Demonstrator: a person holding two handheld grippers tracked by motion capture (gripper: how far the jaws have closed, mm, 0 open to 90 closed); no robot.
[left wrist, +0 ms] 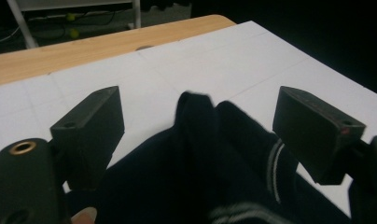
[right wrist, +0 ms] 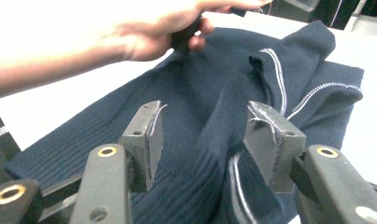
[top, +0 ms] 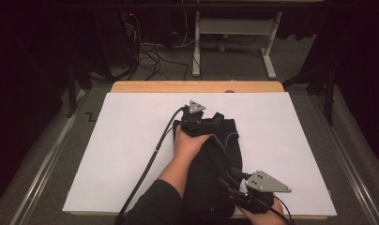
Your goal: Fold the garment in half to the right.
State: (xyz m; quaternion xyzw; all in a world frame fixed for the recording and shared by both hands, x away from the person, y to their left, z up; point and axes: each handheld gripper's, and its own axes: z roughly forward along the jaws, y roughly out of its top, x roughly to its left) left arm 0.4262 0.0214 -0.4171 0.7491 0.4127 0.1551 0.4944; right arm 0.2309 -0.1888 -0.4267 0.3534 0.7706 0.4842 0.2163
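The surface [top: 131, 140] is big and white, with a strip of wood along its far edge. Around it the room is dark, and the legs of another table [top: 234, 42] stand on the floor behind.

A dark blue sweater [top: 211, 164] lies in the middle of the surface, nearer the person. It has thin white lines on it. It is bunched into a long, narrow shape that runs from the near edge up toward the middle. It looks partly folded, but the top end is still lumpy and a flap sticks up there.

The person's left hand [top: 190, 143] reaches out over the sweater and holds the left tongs [left wrist: 196, 121] at its far end. These tongs are wide open. The cloth lies below and between them, but they do not pinch it. It looks like they have let it go.

The right tongs [right wrist: 203, 135] are at the near end of the sweater, by the edge of the surface. They are partly open, with a fold of cloth standing up between them. I cannot tell if they press on it.

I think the folding is about half done. The lumpy end still needs to be made flat and neat.
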